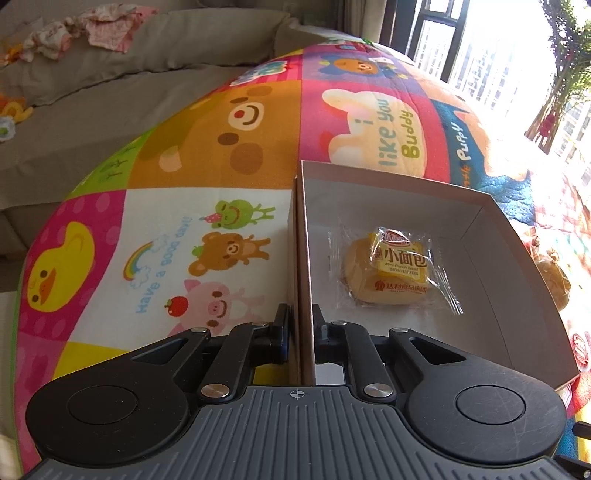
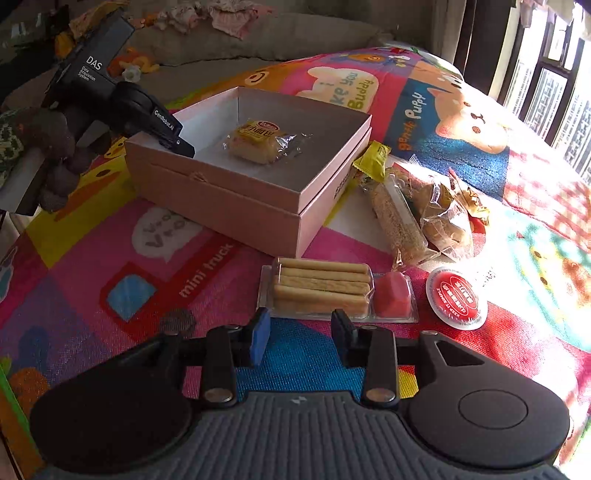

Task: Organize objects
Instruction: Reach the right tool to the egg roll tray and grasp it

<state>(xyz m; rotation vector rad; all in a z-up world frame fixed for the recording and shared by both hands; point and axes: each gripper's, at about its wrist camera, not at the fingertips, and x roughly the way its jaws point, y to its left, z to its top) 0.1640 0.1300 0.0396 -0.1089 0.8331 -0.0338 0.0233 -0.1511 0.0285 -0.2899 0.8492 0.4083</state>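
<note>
A pink cardboard box lies open on a colourful cartoon mat, with one wrapped mini bread inside. My left gripper is shut on the box's left wall, one finger outside and one inside. From the right wrist view the same box holds the bread, and the left gripper clamps its far left corner. My right gripper hangs open just in front of a clear pack of biscuit sticks with red dip; nothing is between its fingers.
Right of the box lie several wrapped snacks: a yellow-topped packet, a long cereal bar, a pastry bag and a round red-lidded cup. A grey sofa with clothes stands behind. Windows are at the right.
</note>
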